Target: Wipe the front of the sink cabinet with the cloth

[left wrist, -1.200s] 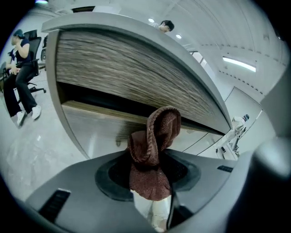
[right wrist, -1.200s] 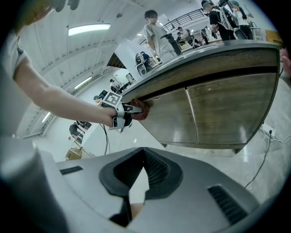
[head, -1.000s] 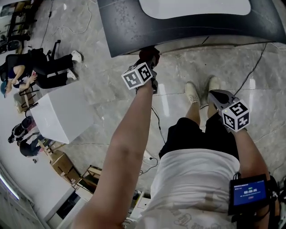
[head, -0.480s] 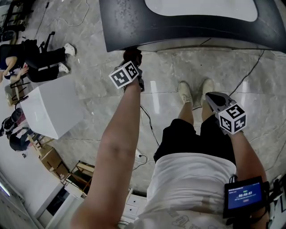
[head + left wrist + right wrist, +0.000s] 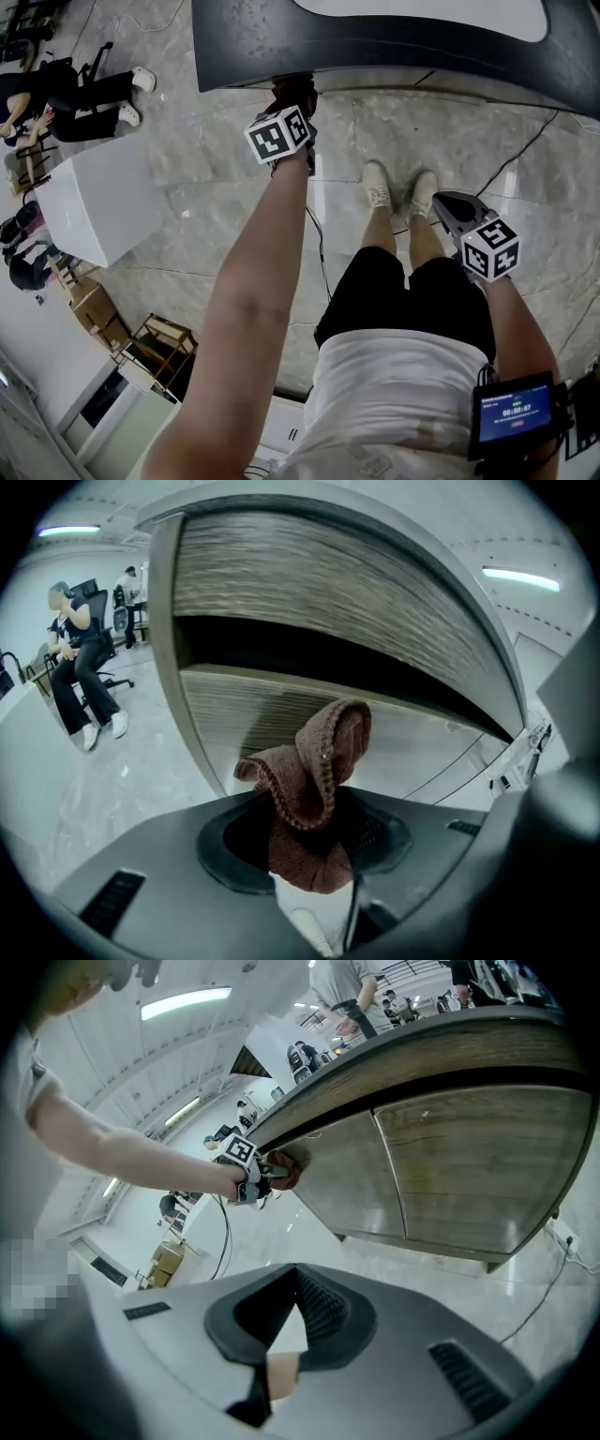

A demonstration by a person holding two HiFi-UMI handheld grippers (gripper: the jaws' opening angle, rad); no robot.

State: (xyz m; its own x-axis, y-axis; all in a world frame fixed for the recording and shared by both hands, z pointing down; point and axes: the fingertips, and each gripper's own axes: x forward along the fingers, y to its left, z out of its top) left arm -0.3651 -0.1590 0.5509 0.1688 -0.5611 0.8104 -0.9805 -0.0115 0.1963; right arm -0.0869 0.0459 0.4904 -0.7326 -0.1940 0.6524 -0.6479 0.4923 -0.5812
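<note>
Your left tongs (image 5: 309, 850) are clamped on the bunched lower part of the brown cloth (image 5: 317, 752). A loose hooded fold with a stitched hem stands up beyond the tips. It is a knitted rag and looks soft, light and floppy. It should drag across a panel easily, but expect it to buckle rather than push back. The grip low on the bunch looks secure. If the fold flops aside, a hold nearer the hem would probably give you a firmer pad.

Your right tongs (image 5: 295, 1281) are drawn together at the tips with nothing between them. They hang low and well away from the work.

Just ahead of the left tongs is the cabinet front (image 5: 281, 714), wood-grained, with a dark recess running between the upper band and the panel below. The cloth's tip is right at that panel, but contact cannot be confirmed. From the right gripper view the doors (image 5: 450, 1166) look smooth and a little glossy. They stretch away to the right of the left tongs, so most of the face probably remains to be covered. Watch the recess, where a loose fold may snag.

Above the left tongs the dark surface (image 5: 375, 47) overhangs. Below them is a pale stone floor (image 5: 187, 216) with a cable (image 5: 319, 253) trailing by your feet. A white box (image 5: 94, 202) and seated people are well off to their left.
</note>
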